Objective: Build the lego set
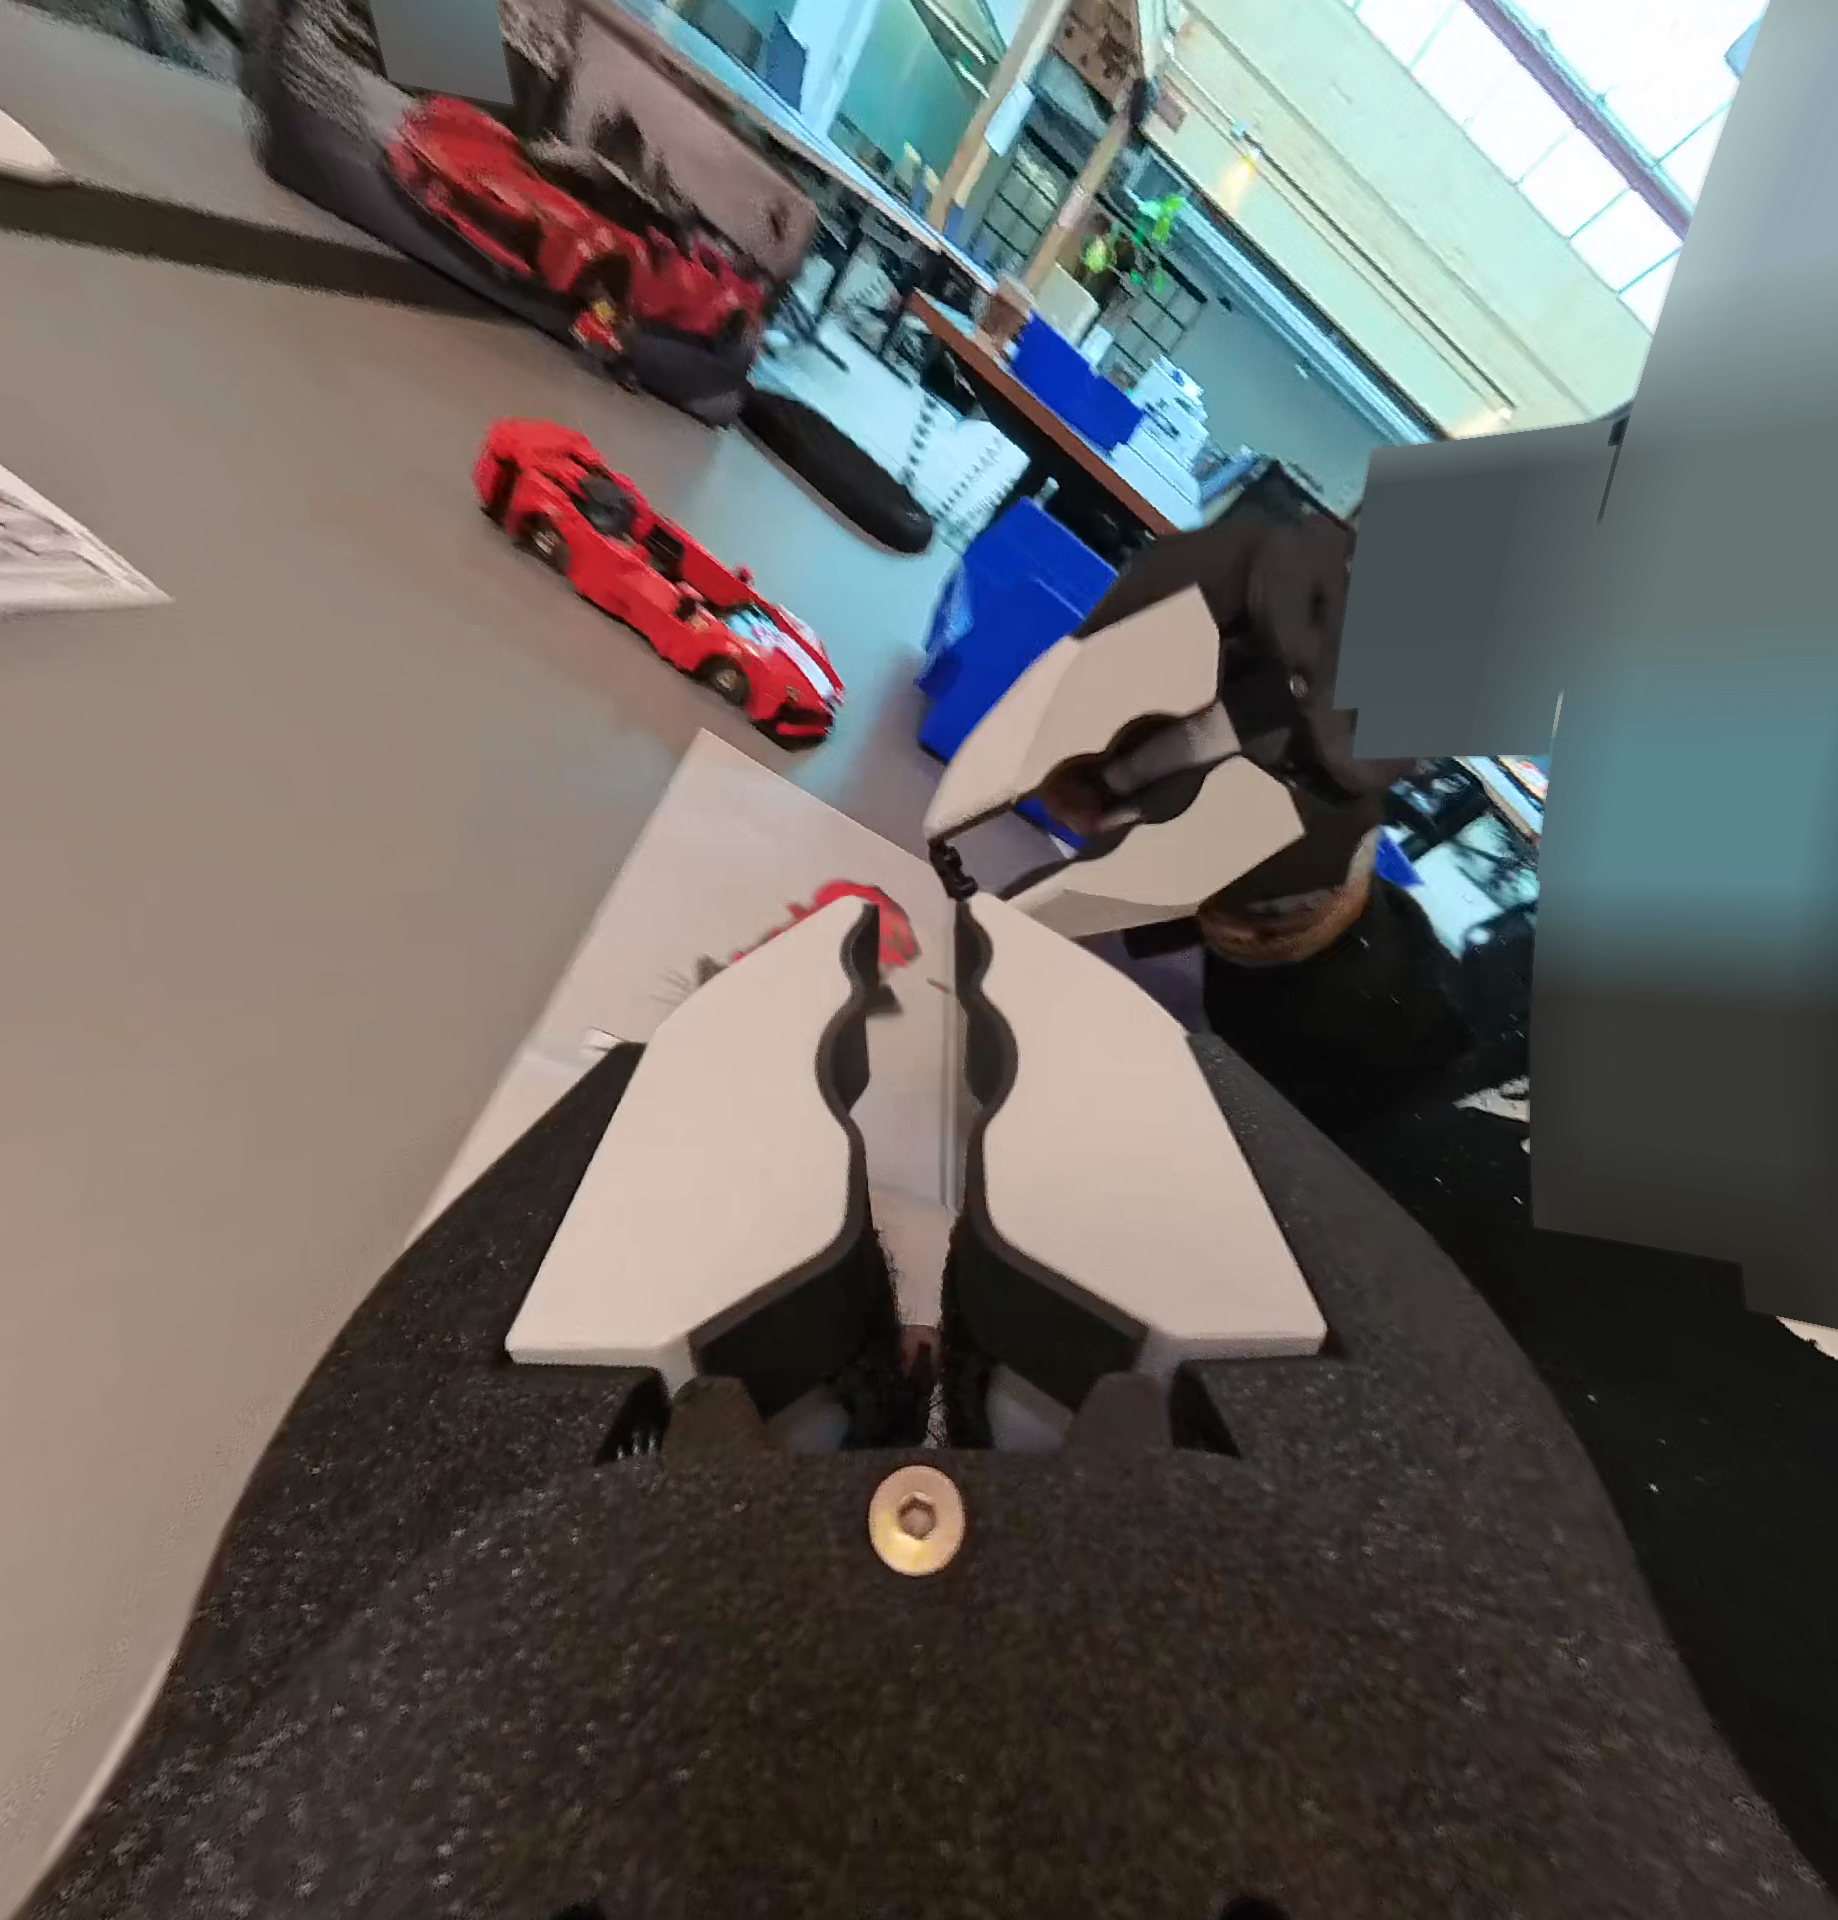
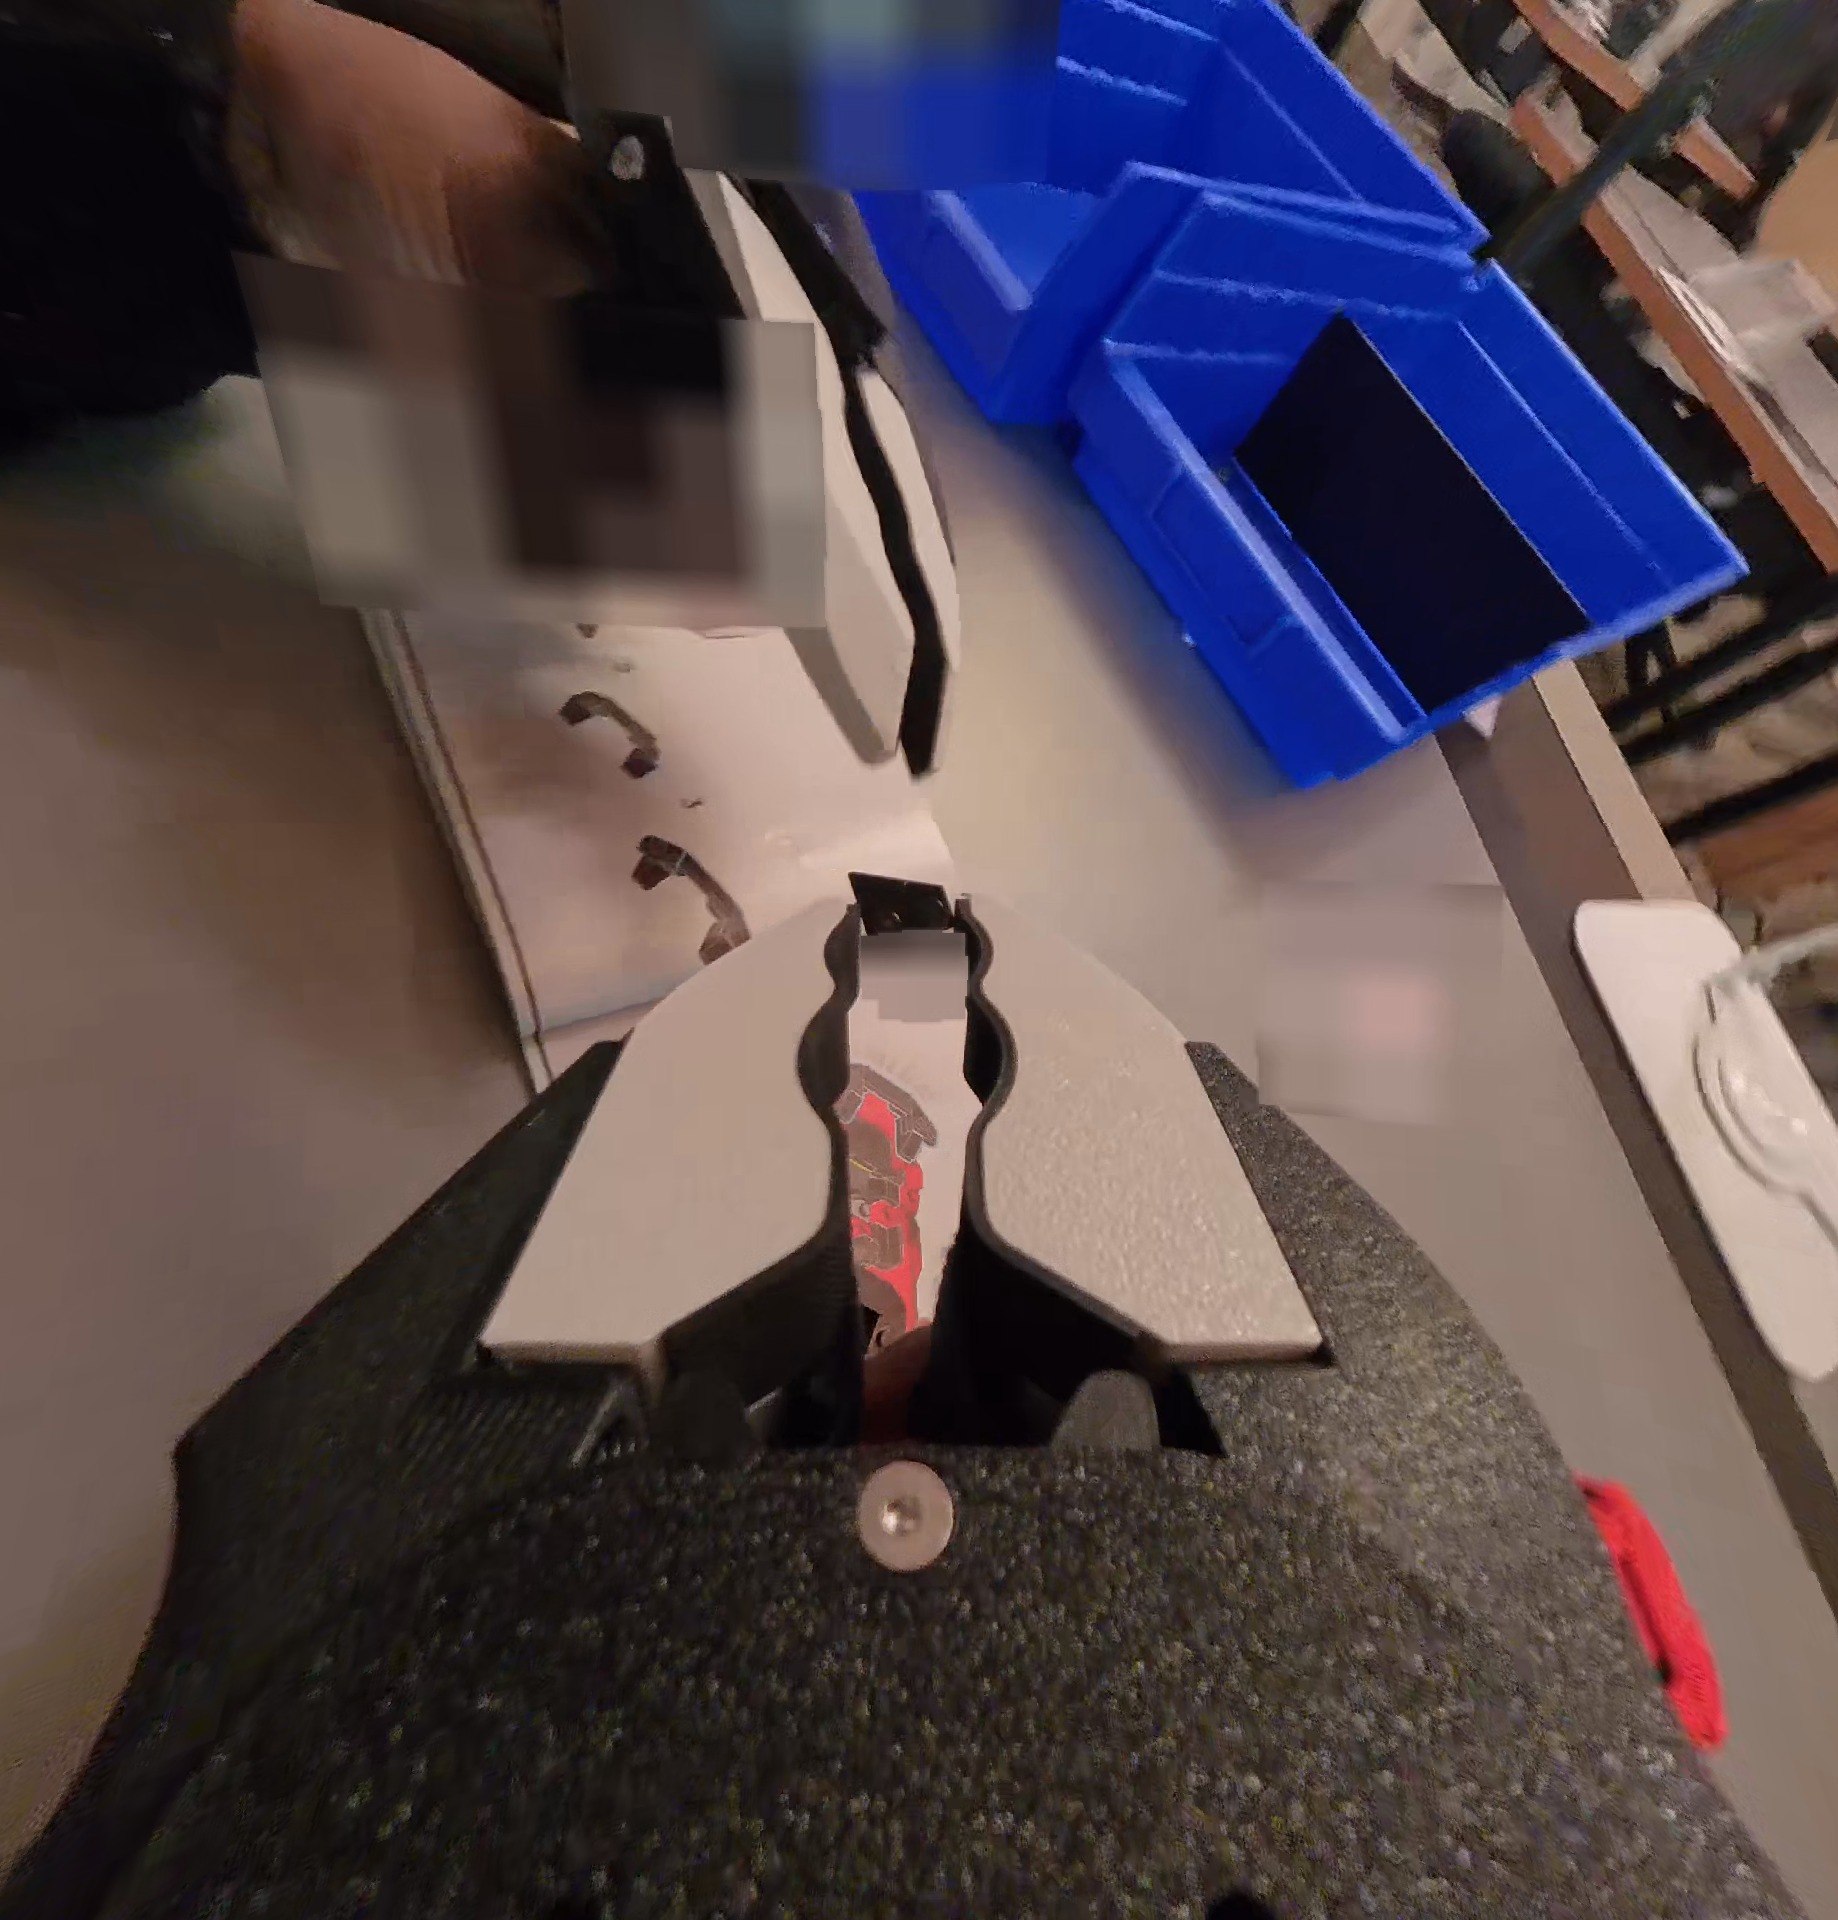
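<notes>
My right gripper (image 2: 907,912) pinches a small black Lego piece (image 2: 902,900) at its tips, above the open instruction booklet (image 2: 769,748). My left gripper (image 1: 920,914) sits narrowly parted, holding nothing visible. A red Lego car (image 1: 655,577) rests on the grey table (image 1: 271,831), blue bins (image 2: 1362,416) beyond.

Blue plastic bins (image 2: 1310,343) fill the upper right of the right wrist view, on the grey table (image 2: 1154,831); one shows a dark open front. At the right edge lies clear plastic (image 2: 1767,1101) on a pale tray (image 2: 1642,956). In the left wrist view's top, blurred desks and shelving (image 1: 1050,208).
</notes>
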